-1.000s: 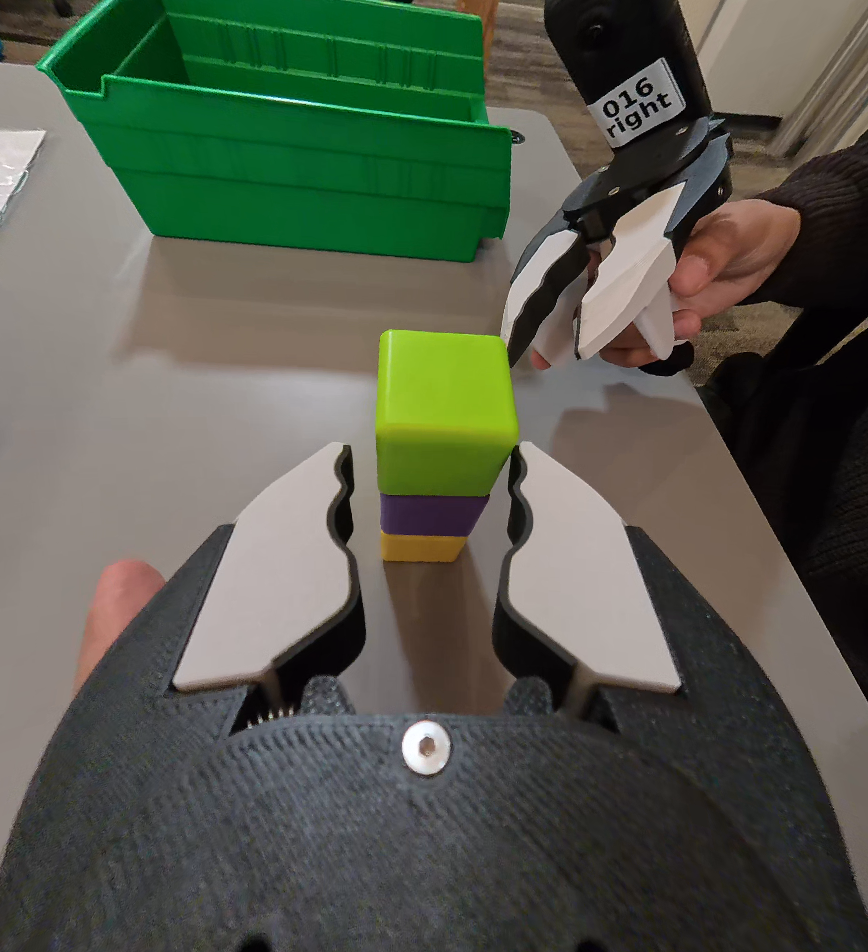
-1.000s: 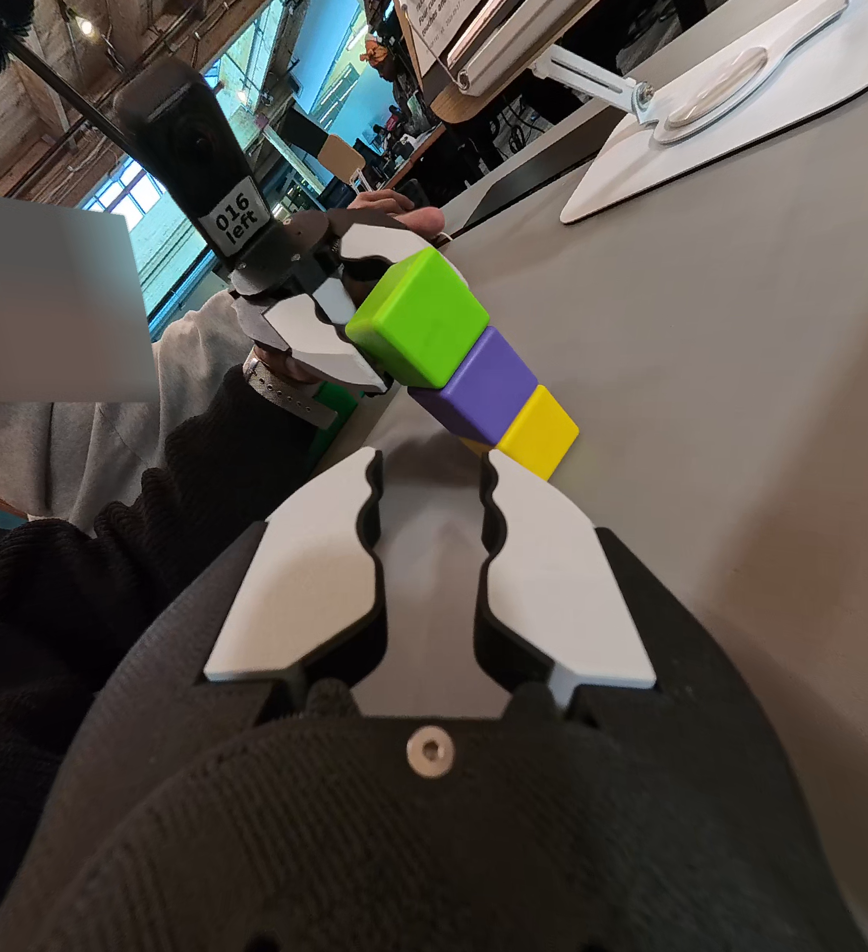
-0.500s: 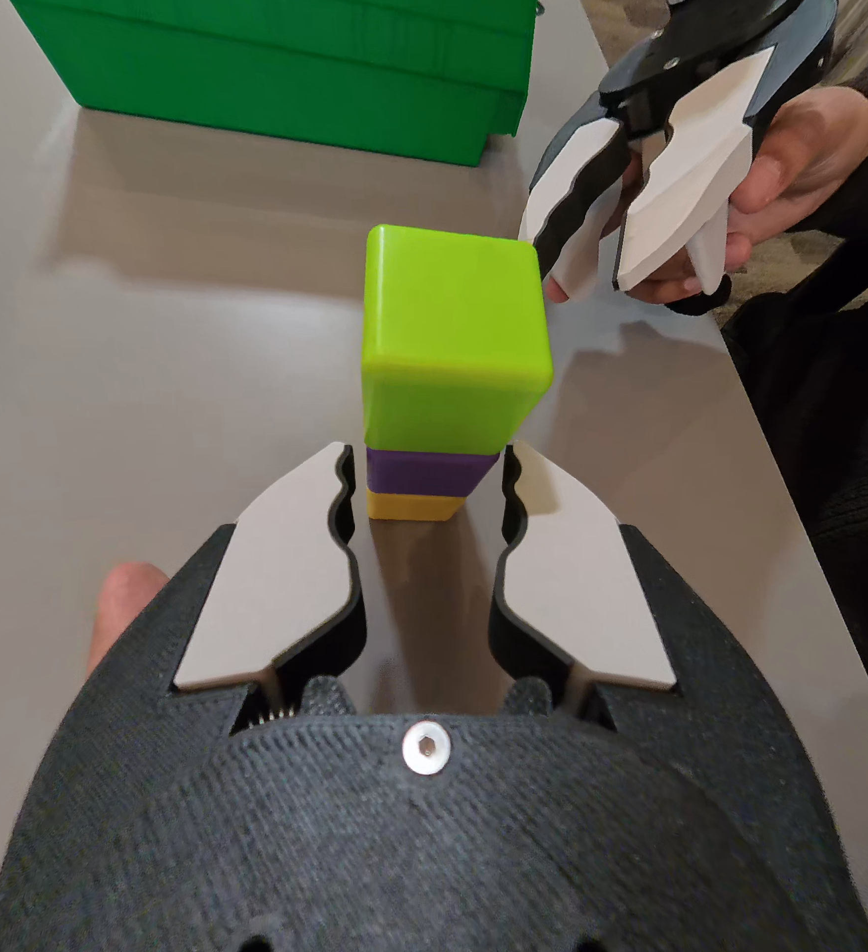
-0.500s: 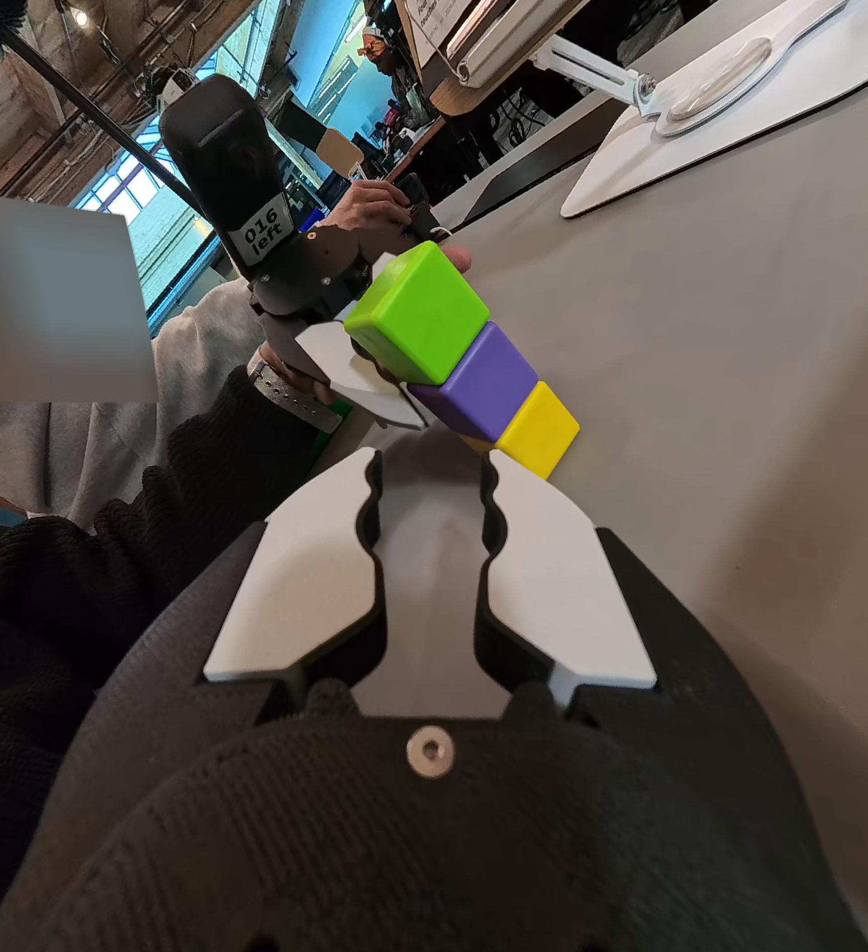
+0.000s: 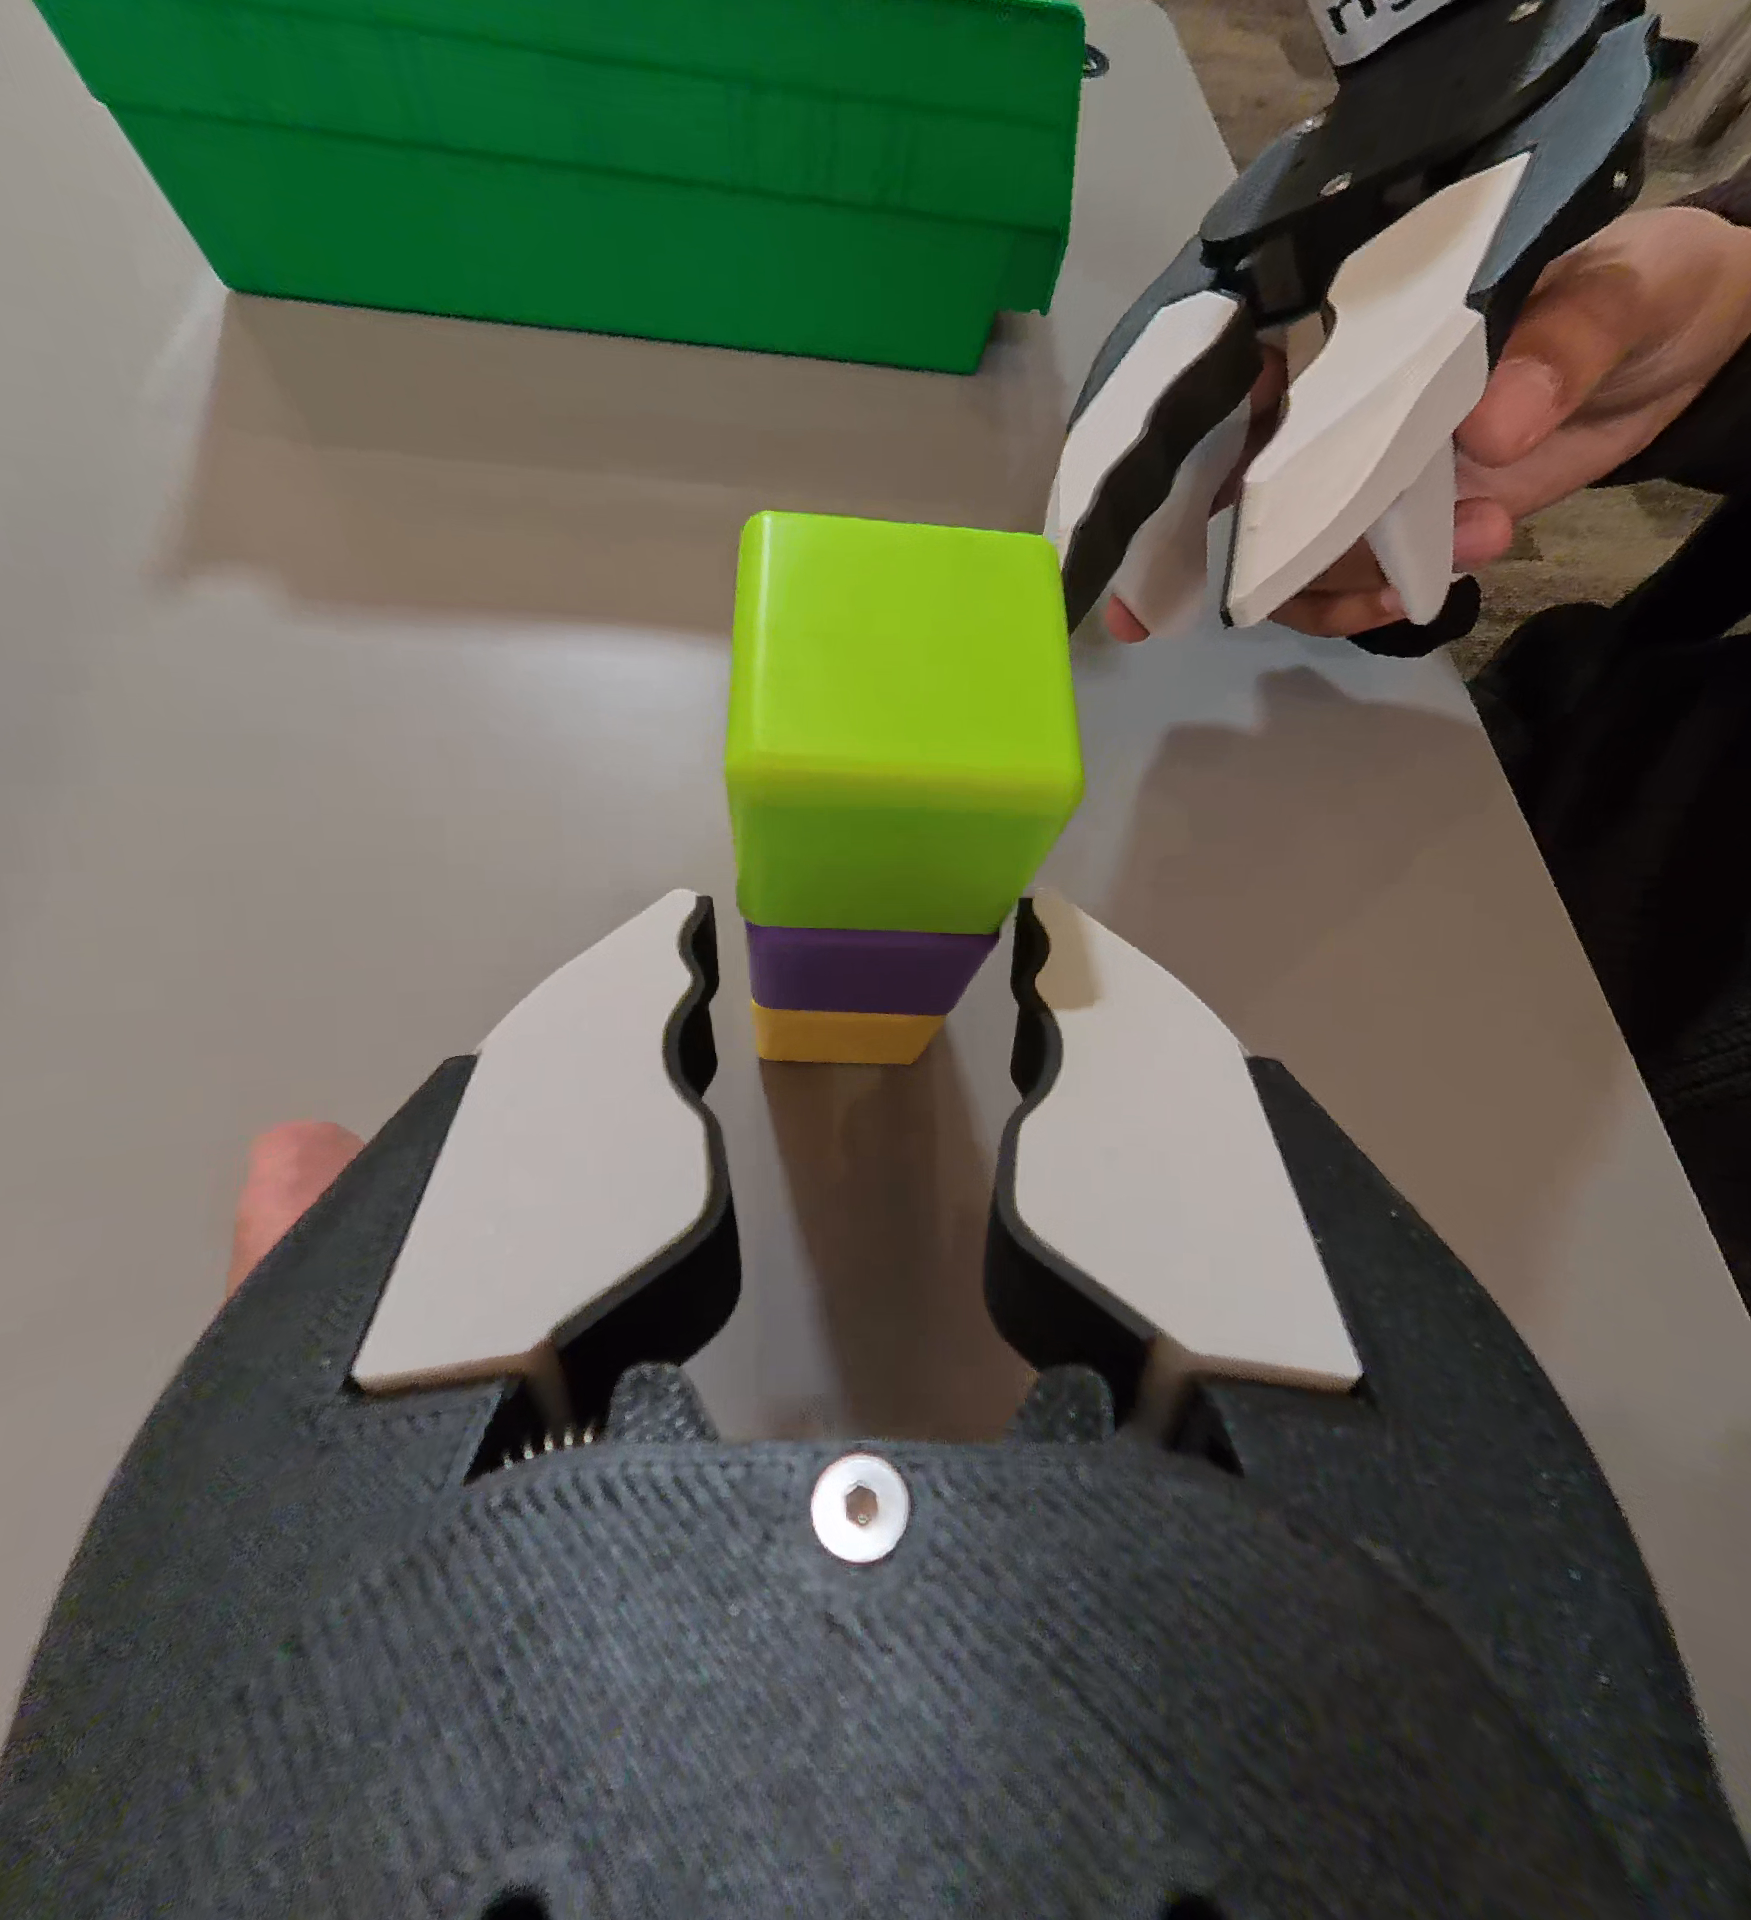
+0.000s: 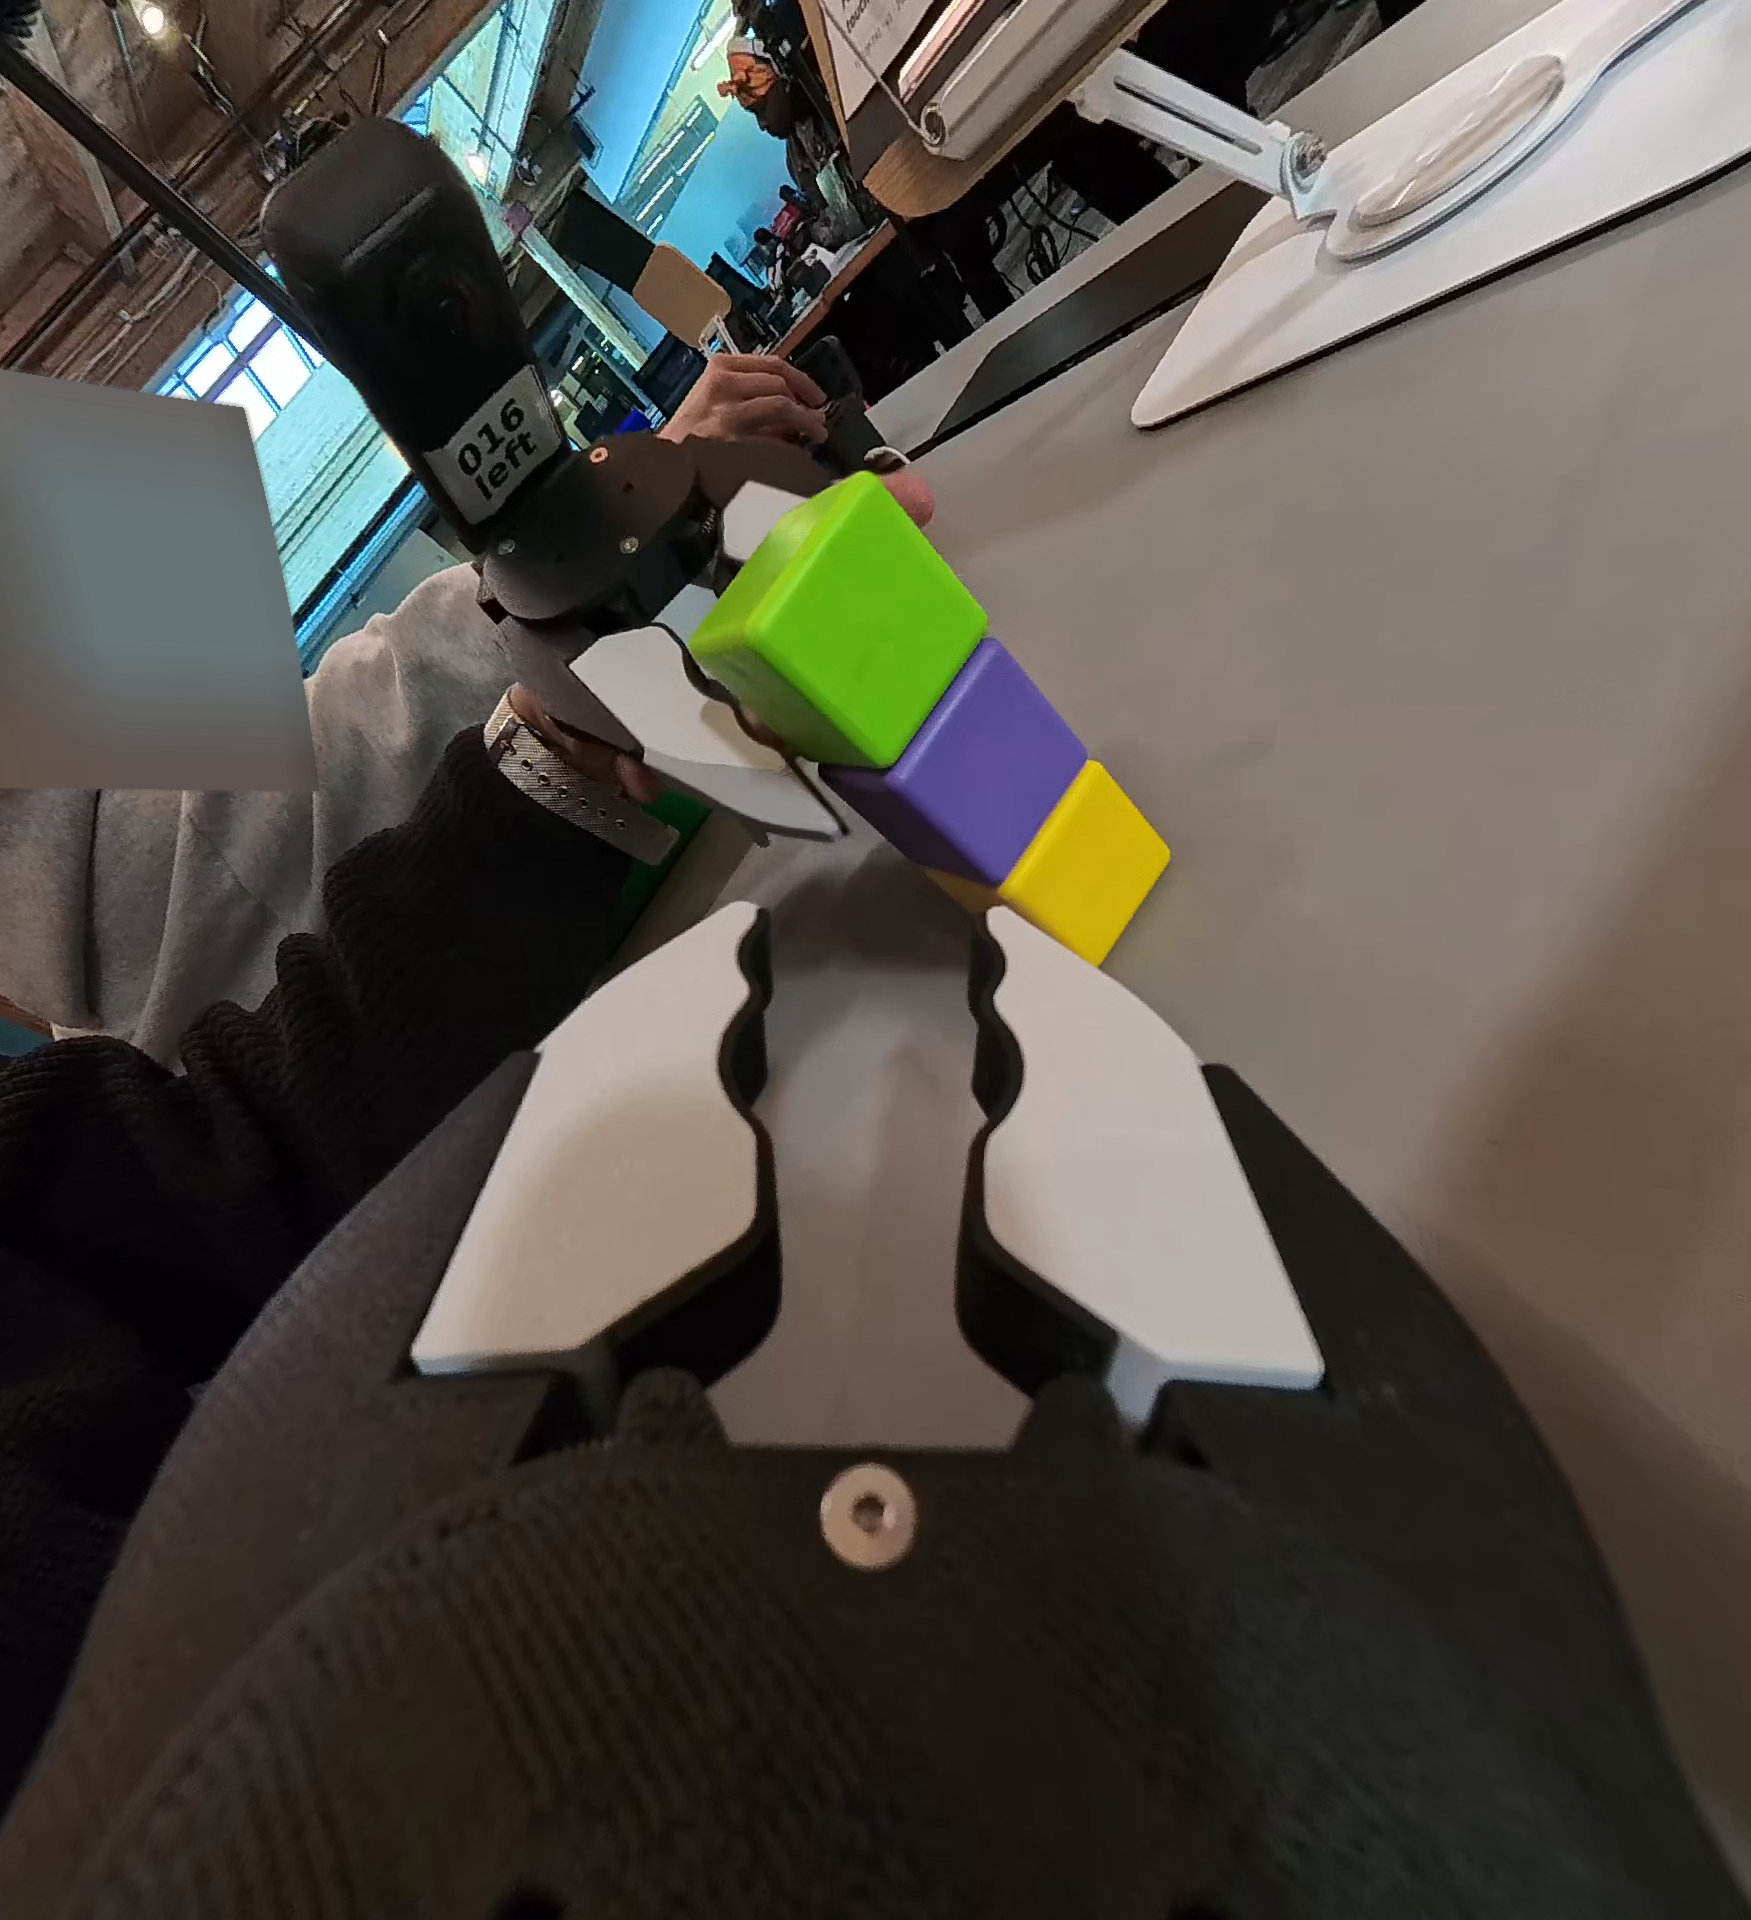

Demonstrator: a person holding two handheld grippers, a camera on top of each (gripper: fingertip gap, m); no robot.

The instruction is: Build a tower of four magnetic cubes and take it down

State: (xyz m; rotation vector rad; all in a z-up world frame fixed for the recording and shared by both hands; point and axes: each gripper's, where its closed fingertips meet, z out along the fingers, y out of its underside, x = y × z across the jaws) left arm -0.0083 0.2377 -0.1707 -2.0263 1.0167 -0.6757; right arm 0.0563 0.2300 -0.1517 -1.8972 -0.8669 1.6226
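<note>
Stacked plastic cubes stand on the smooth grey table (image 5: 227, 727): a large lime-green cube (image 5: 902, 717) on a purple cube (image 5: 866, 968) on a small yellow cube (image 5: 845, 1036). A green plastic bin (image 5: 580, 177) sits behind. The left gripper (image 5: 863, 935) gapes, fingertips flanking the purple cube without touching. The right gripper (image 6: 866, 935) hangs beside the stack, parted and empty.

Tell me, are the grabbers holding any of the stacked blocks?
No. The left gripper is open with its fingers either side of the purple block, not squeezing it. The right gripper is open and empty, beside the stack.
</note>
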